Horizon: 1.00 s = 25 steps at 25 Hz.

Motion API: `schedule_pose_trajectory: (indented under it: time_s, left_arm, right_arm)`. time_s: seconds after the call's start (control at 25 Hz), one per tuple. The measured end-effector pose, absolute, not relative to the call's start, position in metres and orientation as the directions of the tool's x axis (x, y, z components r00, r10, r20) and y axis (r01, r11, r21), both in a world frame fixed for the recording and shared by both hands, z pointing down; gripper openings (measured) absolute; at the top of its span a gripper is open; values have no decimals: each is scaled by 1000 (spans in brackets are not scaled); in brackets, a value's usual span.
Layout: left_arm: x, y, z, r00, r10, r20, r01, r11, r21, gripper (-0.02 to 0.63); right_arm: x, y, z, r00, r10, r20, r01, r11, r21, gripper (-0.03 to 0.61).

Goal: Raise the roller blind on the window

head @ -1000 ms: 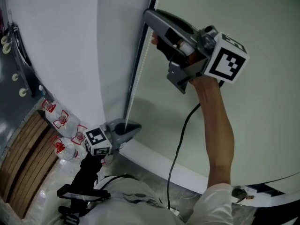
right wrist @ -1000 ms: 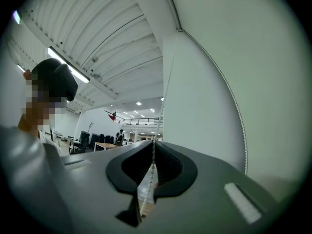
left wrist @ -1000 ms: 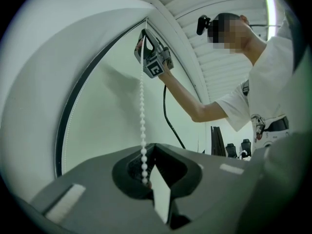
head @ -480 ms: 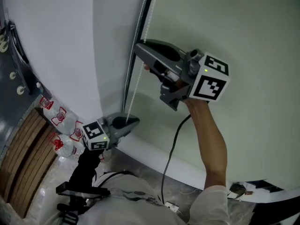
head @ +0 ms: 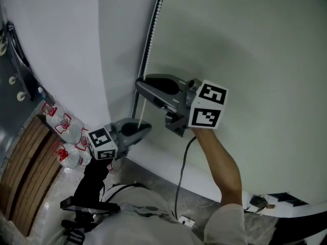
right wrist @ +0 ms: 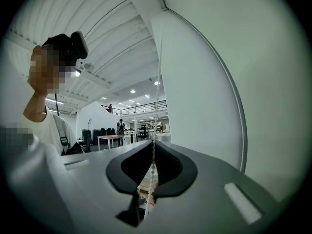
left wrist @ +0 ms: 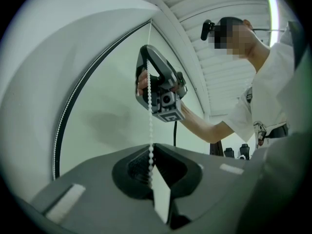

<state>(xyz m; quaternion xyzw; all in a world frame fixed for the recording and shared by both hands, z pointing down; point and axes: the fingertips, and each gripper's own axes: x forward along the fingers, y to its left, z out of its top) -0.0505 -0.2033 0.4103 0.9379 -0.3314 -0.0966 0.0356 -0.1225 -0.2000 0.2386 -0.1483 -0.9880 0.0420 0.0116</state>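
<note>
Chain work at the window edge. Roller blind (head: pixel 255 55) is a pale greenish sheet filling the right side of the head view, reaching down to a white band (head: pixel 168 175) near the floor. White wall (head: pixel 61 45) lies to its left, with a dark line (left wrist: pixel 63 126) running down where the two meet. Bead chain (head: pixel 152 27) hangs alongside that line. Right gripper (head: pixel 139 84) is the upper of the two, held roughly level, jaws clenched on the bead chain; its own view shows the beads running down through the slit between the closed tips. Left gripper (head: pixel 148 127) sits just below it, near but apart, also pinched tight on the chain. In its view the beads drop straight from the right gripper into the point where the jaws meet. Short stretch of chain between the two tools looks straight and taut. Marker cube (head: pixel 207 111) on the right tool faces the head camera. Black cable (head: pixel 183 172) trails from that tool down past the bare forearm (head: pixel 219 162). Person wears a white shirt (head: pixel 143 218). Lower left by the wall: clear water bottles (head: pixel 64 126) with red labels, wooden slats (head: pixel 25 157) beside them. Right gripper view looks back into a big hall: tables (right wrist: pixel 109 139), distant people (right wrist: pixel 120 126), railing (right wrist: pixel 141 106) of an upper level, ceiling lights (right wrist: pixel 132 90).
</note>
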Motion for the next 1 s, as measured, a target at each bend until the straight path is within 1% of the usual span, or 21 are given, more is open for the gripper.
schedule_pose_trajectory:
  time_s: [0.12,0.24,0.36,0.52,0.6,0.76,1.0]
  left_arm:
    - [-51,-210,397,758,-631,-165,-615,-776,140,-2]
    - [-50,-207,402,761,-626,-168,-611,-780,136,-2]
    - [-50,-202,409,766,-620,-171,-607,-784,125,-2]
    - [-46,-202,404,772,-612,-173,-601,-791,116,-2]
    - [-44,-202,405,778,-605,-170,-595,-796,111,-2]
    - [-42,-201,407,786,-595,-170,-585,-804,106,-2]
    - [-40,-200,412,785,-597,-167,-584,-802,125,-2]
  right_arm:
    - [-123,-203,249,-954,298,30,293,949,-117,12]
    - [-121,-197,275,-954,296,45,287,947,-142,12]
    - [-116,-190,290,-954,298,30,290,944,-158,12]
    - [-112,-190,277,-955,297,14,295,951,-97,26]
    - [-112,-192,262,-954,301,-3,300,951,-73,170]
    - [-114,-209,202,-957,275,-88,278,960,-20,175]
    - [-125,-232,124,-958,252,-138,246,967,61,165]
